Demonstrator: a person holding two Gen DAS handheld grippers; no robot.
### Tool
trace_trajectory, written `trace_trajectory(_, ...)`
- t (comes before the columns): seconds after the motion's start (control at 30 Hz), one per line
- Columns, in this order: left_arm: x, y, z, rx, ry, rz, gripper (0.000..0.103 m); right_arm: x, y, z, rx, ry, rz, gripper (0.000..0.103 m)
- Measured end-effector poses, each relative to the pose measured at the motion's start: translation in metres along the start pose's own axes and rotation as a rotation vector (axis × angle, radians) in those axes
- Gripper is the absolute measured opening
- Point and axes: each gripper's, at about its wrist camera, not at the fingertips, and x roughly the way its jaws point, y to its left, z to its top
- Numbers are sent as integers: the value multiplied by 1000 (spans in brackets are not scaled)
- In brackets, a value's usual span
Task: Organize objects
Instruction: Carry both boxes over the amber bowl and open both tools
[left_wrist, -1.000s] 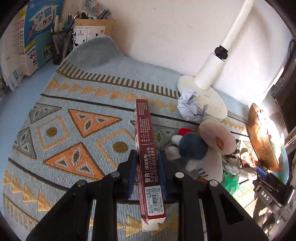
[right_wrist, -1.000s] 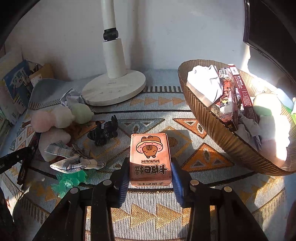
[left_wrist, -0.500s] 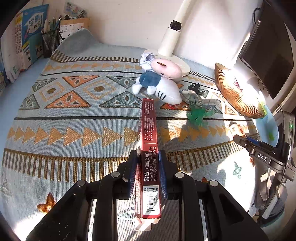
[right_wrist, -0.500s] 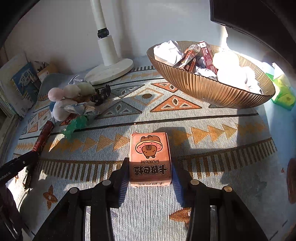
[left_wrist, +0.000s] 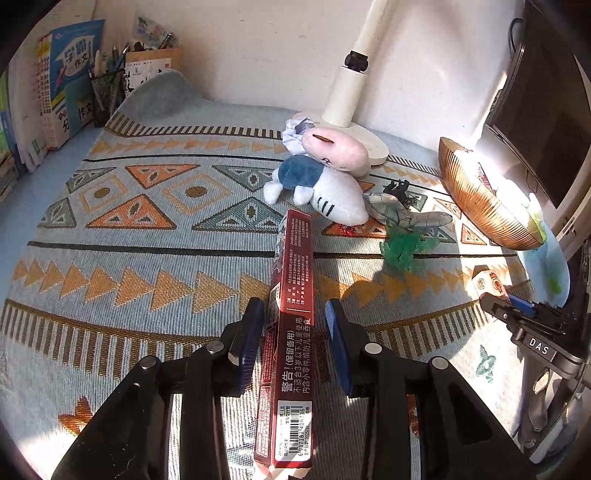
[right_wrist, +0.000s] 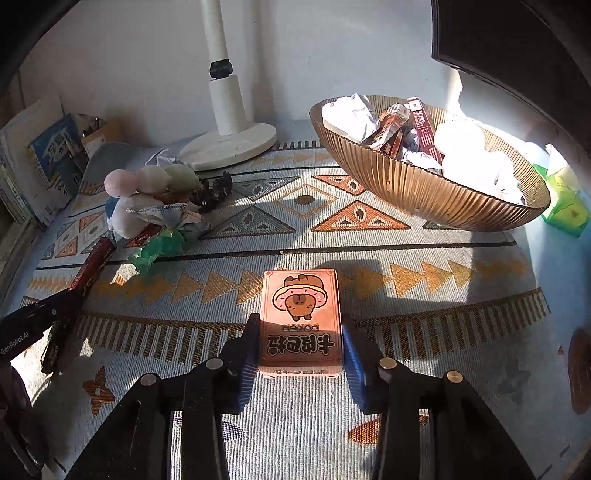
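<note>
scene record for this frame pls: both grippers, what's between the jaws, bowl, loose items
left gripper: jaws around the long red box, a small gap showing on each side; looks released
right gripper: pads pressed on the orange card box
surface: patterned rug
bowl: ribbed, far right; holds red boxes, crumpled paper, pale soft items
loose items: plush toys, green toy, dark figure, all near the lamp base

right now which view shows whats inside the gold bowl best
Right wrist view: the gold bowl faces it open, showing crumpled paper, red boxes and pale plush. Left wrist view catches only its ribbed side, contents washed out by glare.
</note>
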Motion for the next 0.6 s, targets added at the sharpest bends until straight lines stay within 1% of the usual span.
trace_trajectory(0.07, -3, -2, -2, 8, -2, -5, 19, -13, 3, -3, -31, -56, 35, 40)
trace_trajectory(0.13, -11, -5, -6, 10, -18, 1, 17, -22, 5, -6, -47, -92, 54, 40)
trace_trajectory(0.17, -15, -4, -9, -10, -18, -33, 17, -24, 6, -6, -49, -95, 61, 40)
trace_trajectory(0.23, -23, -2, -16, -70, -5, -132, 17, -26, 3, -6, -38, -86, 90, 40)
trace_trajectory(0.3, -31, -2, -19, -119, -1, -223, 17, -29, -5, -6, -1, -83, 125, 40)
trace_trajectory(0.37, -41, -9, -18, -132, -8, -289, 17, -37, -20, -8, 44, -86, 150, 40)
trace_trajectory(0.4, -45, -17, -14, -118, -14, -316, 17, -43, -29, -8, 65, -94, 149, 40)
trace_trajectory(0.47, -55, -39, -4, -54, -38, -342, 17, -59, -50, -2, 107, -120, 127, 40)
trace_trajectory(0.53, -59, -68, 11, 15, -50, -375, 17, -77, -74, 11, 156, -162, 109, 40)
trace_trajectory(0.6, -55, -95, 32, 56, -54, -425, 17, -95, -99, 31, 204, -203, 71, 40)
